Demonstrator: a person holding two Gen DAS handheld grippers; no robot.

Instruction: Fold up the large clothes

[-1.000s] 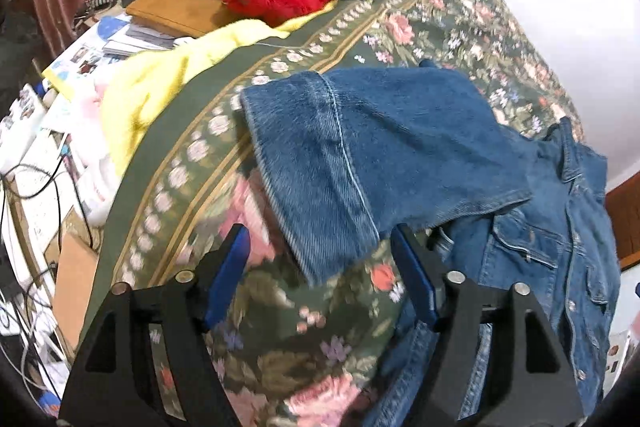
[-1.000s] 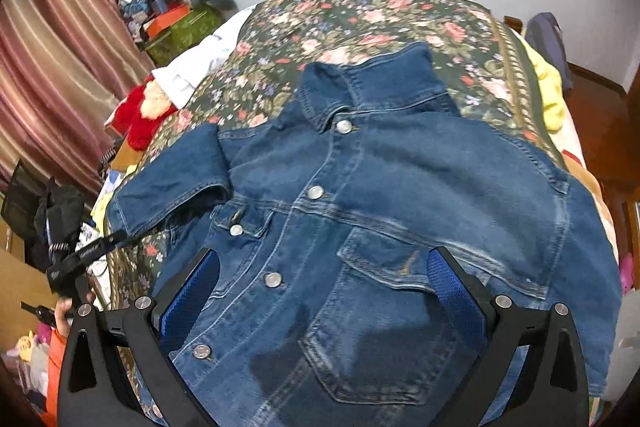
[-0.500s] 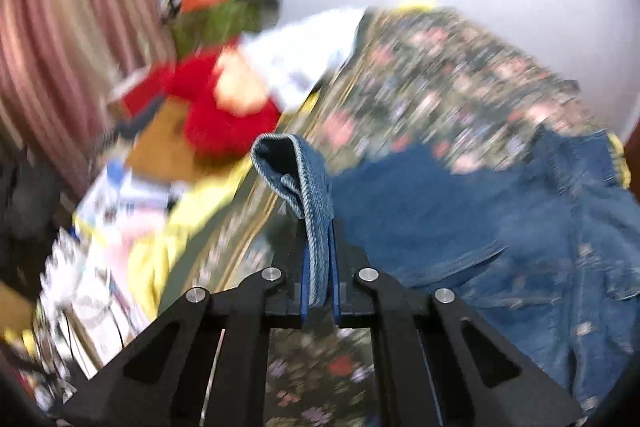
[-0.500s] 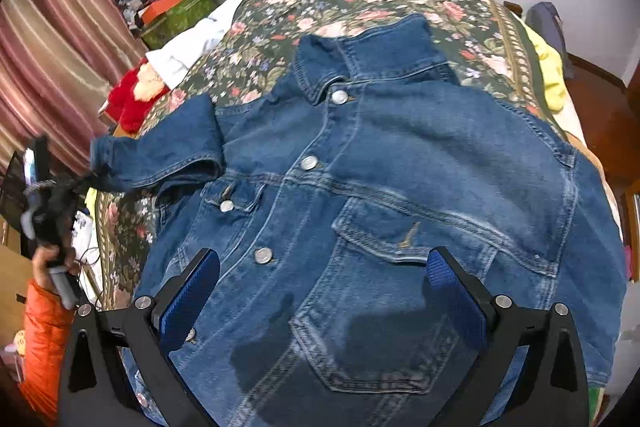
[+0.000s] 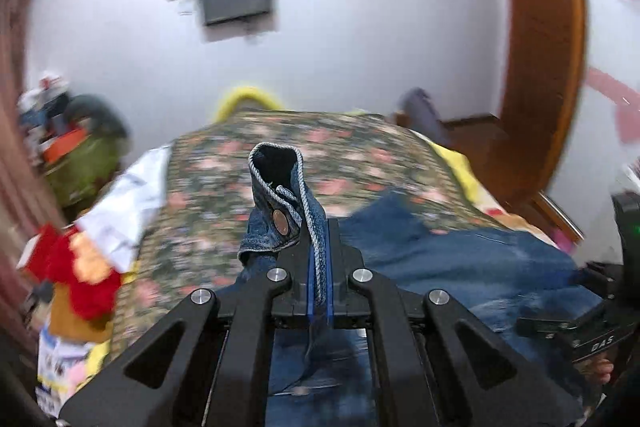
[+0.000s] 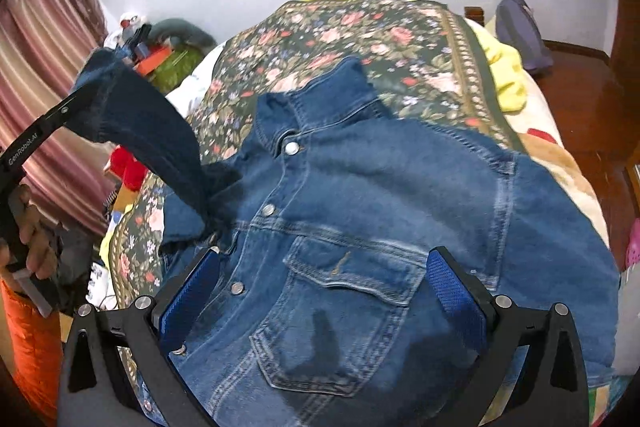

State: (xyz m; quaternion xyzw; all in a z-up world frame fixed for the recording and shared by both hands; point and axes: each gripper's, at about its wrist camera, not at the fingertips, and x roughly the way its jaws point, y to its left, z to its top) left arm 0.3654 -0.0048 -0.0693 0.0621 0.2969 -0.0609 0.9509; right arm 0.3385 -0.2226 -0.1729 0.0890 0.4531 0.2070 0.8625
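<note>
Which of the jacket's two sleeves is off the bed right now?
The sleeve at the picture's left in the right wrist view: its cuff is pinched in the left gripper and raised; the other lies flat.

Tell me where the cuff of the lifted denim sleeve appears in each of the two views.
Left wrist view: sleeve cuff at centre, clamped in the left gripper.
Right wrist view: cuff at upper left, raised above the jacket.
Shared landmark: floral bedspread.

Blue denim jacket (image 6: pixel 360 227), dark green floral bedspread (image 6: pixel 360 39)
</note>
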